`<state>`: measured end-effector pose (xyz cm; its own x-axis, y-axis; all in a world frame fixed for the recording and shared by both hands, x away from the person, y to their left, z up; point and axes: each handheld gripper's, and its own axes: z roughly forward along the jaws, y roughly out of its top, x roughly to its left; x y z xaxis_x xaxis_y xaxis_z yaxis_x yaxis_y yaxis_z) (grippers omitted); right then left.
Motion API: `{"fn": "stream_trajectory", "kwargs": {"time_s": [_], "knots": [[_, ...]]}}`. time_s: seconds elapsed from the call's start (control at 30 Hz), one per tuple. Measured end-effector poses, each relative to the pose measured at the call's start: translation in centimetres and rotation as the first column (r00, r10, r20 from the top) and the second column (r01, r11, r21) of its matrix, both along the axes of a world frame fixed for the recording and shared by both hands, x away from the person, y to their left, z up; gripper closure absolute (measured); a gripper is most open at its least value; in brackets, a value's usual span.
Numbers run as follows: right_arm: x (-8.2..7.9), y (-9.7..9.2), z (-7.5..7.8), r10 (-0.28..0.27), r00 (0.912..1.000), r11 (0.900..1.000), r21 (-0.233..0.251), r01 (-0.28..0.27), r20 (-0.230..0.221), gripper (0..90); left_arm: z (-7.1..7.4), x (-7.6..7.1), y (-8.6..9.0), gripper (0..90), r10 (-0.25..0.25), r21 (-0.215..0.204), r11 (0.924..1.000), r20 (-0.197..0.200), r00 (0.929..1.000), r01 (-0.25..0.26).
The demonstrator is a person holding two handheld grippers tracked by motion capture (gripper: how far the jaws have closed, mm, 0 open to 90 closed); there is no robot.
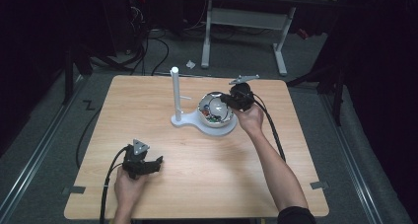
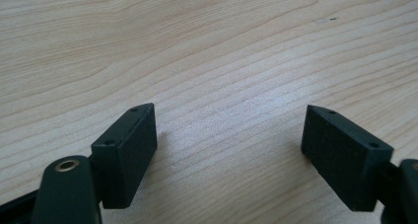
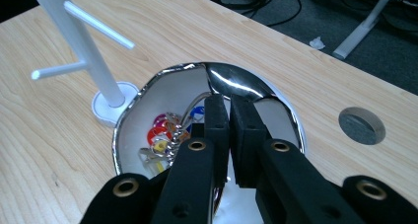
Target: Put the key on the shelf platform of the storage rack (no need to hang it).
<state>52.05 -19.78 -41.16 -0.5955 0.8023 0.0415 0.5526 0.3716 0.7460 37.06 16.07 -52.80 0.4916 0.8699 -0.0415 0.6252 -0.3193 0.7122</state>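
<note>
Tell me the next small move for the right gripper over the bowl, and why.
Probably lift a little, to check the catch. The right gripper is shut inside the bowl above the coloured key rings; whether a ring is pinched, I cannot tell. The white peg stand waits beside it.

Light wooden table (image 1: 197, 150) with rounded corners and a round cable hole (image 3: 362, 125) near the far right side. Directly on it, toward the far middle: a white stand (image 1: 176, 98) with an upright post and side pegs, and just beside it a shiny bowl (image 1: 217, 116) holding small colourful things.
</note>
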Motion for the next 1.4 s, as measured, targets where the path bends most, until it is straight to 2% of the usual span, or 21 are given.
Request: {"fn": "stream_trajectory", "kwargs": {"time_s": [0.13, 0.33, 0.43, 0.5, 0.6, 0.7, 0.77, 0.97, 1.17, 1.4], "knots": [[0.1, -0.4, -0.4, -0.012, 0.9999, 0.9999, 0.003, 0.012, -0.008, 87.5, 0.0, 0.0, 0.0, 22.0, 0.000, 0.000, 1.0000, 0.000, 1.0000, 0.000], [0.2, -0.8, -0.9, -0.018, 0.9997, 0.9997, -0.017, 0.017, -0.018, 86.1, 0.0, 0.0, 0.0, 22.1, 0.000, 0.000, 1.0000, 0.000, 1.0000, 0.000], [0.2, -0.8, -1.1, -0.022, 0.9996, 0.9997, -0.010, 0.022, -0.019, 78.7, 0.0, 0.0, 0.0, 22.1, -0.001, 0.002, 1.0000, -0.001, 1.0000, 0.001], [0.2, -0.7, -1.1, -0.018, 0.9997, 0.9998, -0.007, 0.018, -0.019, 77.4, 0.0, 0.0, 0.0, 22.1, -0.001, 0.001, 1.0000, -0.001, 1.0000, 0.001], [0.1, -0.9, -1.1, -0.025, 0.9995, 0.9997, -0.001, 0.025, -0.018, 67.5, 0.0, 0.0, 0.0, 22.1, 0.000, 0.000, 1.0000, 0.000, 1.0000, 0.000], [-0.2, -1.4, -0.8, -0.035, 0.9993, 0.9993, 0.012, 0.035, -0.009, 61.9, 0.0, 0.0, 0.0, 22.1, 0.000, 0.000, 1.0000, 0.000, 1.0000, 0.000], [-0.5, -1.7, -0.5, -0.042, 0.9991, 0.9990, 0.017, 0.042, 0.000, 57.9, 0.0, 0.0, 0.0, 22.1, 0.000, 0.000, 1.0000, 0.000, 1.0000, 0.000], [-1.8, -2.5, 0.3, -0.047, 0.9983, 0.9987, 0.019, 0.047, 0.033, 54.8, 0.0, 0.0, 0.0, 22.1, 0.001, 0.001, 1.0000, -0.001, 1.0000, -0.001], [-3.4, -3.7, 1.2, -0.062, 0.9960, 0.9964, 0.061, 0.058, 0.063, 52.2, 0.0, 0.0, 0.0, 22.1, 0.001, 0.001, 1.0000, -0.001, 1.0000, -0.001], [-5.0, -5.0, 2.3, -0.063, 0.9956, 0.9955, 0.076, 0.058, 0.069, 49.8, 0.0, 0.0, 0.0, 22.1, 0.000, 0.001, 1.0000, 0.000, 1.0000, 0.000]]}}
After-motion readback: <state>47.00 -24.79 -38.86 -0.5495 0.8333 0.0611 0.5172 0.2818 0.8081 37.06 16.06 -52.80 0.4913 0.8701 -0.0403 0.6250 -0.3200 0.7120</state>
